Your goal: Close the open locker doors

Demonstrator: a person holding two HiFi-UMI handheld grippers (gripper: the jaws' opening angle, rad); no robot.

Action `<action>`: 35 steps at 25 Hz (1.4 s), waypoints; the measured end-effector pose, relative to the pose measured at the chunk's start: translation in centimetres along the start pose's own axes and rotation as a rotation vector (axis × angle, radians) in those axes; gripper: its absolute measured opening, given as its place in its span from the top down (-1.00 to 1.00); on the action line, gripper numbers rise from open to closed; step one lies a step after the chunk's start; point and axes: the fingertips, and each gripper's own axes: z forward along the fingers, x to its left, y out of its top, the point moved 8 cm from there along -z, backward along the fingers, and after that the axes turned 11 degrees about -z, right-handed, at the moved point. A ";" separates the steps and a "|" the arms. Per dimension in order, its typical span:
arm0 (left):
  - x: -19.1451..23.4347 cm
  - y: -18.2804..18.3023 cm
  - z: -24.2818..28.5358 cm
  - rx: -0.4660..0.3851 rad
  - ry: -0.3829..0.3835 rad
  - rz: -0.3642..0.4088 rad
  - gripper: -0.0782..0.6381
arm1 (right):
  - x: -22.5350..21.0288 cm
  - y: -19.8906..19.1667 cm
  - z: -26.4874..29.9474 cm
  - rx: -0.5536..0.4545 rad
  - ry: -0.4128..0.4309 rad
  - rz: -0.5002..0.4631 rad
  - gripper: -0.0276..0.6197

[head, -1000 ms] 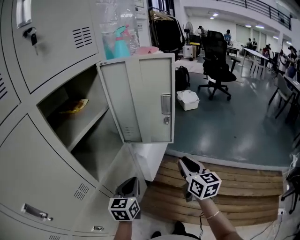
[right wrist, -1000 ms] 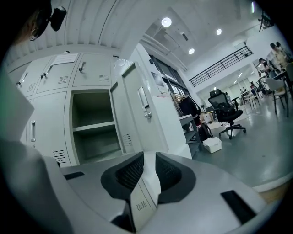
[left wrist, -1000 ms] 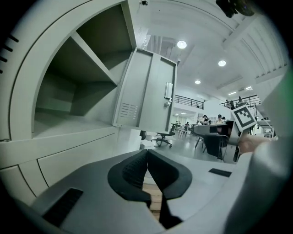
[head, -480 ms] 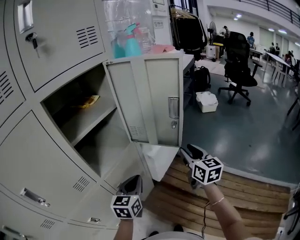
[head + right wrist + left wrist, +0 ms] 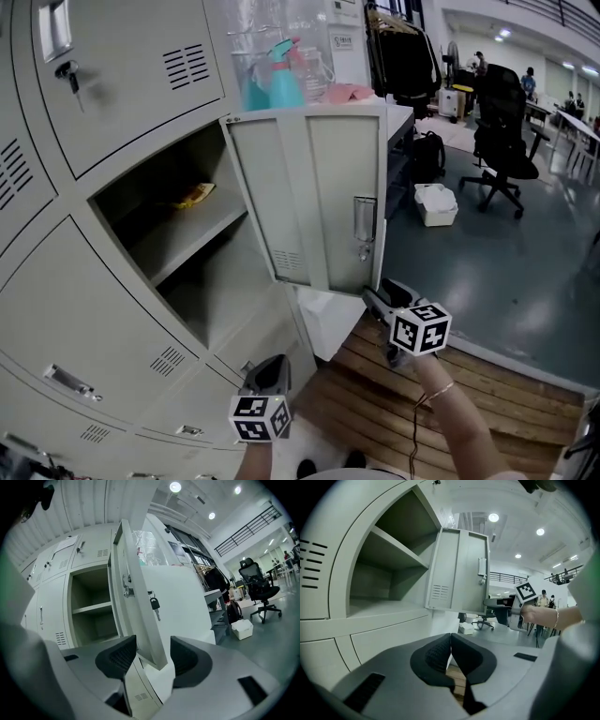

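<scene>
While the locker door (image 5: 309, 197) stands wide open, not yet shut, its lower corner sits untouched between the opening jaws of the right hand-held gripper (image 5: 151, 660); the left hand-held gripper (image 5: 450, 657), pressed together, holds nothing.

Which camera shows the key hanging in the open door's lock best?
Right gripper view: the small dark key hangs plainly outside the grey metal locker door. Head and left gripper views face its inner side: latch plate, no key.
</scene>
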 end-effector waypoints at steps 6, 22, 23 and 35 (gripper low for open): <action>0.6 -0.4 -1.0 -0.006 0.021 -0.009 0.73 | 0.0 0.1 0.5 -0.009 0.045 -0.001 0.34; 1.8 -0.4 -3.8 -0.027 0.006 -0.022 0.73 | 5.3 -0.9 -3.0 -0.027 0.092 -0.044 0.58; 2.0 -0.4 -4.0 -0.029 0.007 -0.024 0.73 | 6.0 -0.9 -3.3 -0.024 0.098 -0.053 0.58; 4.3 -0.2 -7.3 -0.051 0.014 -0.040 0.73 | 13.7 -1.7 -4.6 -0.012 0.158 -0.160 0.61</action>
